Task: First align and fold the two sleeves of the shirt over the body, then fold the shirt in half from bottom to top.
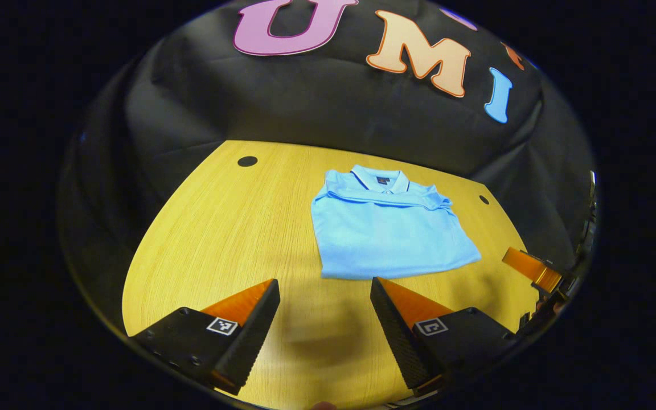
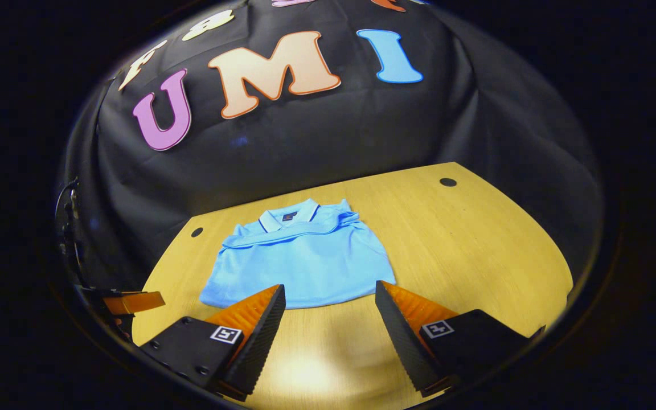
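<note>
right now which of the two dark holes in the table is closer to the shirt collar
The hole on the right in the left gripper view: it lies just past the shirt shoulder, while the other hole sits well off across bare table.

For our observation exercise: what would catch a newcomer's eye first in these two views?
First, the light blue folded polo shirt lying flat in the middle of the yellow wooden table, its striped collar towards the black cloth wall. Next, the left gripper and the right gripper just short of the shirt's near edge, both with jaws apart and holding nothing.
</note>
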The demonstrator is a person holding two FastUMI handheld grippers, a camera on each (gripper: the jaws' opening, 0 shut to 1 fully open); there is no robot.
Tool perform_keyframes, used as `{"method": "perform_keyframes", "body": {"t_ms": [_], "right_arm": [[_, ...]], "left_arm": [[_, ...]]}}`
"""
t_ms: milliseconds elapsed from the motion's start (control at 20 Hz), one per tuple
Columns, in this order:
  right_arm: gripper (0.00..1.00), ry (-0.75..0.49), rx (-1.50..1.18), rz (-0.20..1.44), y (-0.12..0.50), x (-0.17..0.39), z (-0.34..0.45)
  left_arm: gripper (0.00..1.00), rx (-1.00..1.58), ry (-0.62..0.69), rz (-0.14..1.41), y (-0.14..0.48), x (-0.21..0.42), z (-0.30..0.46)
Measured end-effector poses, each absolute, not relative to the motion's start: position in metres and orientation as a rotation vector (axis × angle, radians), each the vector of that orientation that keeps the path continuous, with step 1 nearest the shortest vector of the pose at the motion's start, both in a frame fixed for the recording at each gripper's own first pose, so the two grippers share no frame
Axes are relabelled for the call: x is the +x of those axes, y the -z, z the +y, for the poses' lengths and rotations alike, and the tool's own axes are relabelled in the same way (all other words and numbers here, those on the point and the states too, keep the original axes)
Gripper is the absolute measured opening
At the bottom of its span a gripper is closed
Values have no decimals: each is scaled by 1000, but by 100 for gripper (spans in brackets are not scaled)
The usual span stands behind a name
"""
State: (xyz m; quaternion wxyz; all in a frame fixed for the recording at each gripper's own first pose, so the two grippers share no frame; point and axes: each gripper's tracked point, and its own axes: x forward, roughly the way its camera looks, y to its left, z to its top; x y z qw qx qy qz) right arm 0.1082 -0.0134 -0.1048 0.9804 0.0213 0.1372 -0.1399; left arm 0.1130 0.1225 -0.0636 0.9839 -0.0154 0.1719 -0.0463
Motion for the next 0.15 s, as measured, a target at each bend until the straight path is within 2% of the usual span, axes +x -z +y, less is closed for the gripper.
{"method": "perform_keyframes", "body": {"t_ms": [50,100,150], "right_arm": [[98,294,46,265,101,101,-18],[94,307,48,256,99,96,-21],[98,316,50,250,98,92,-23]], "left_arm": [[96,-36,87,356,70,108,127],[96,-41,76,368,75,103,133],[96,-50,66,372,78,102,137]]}}
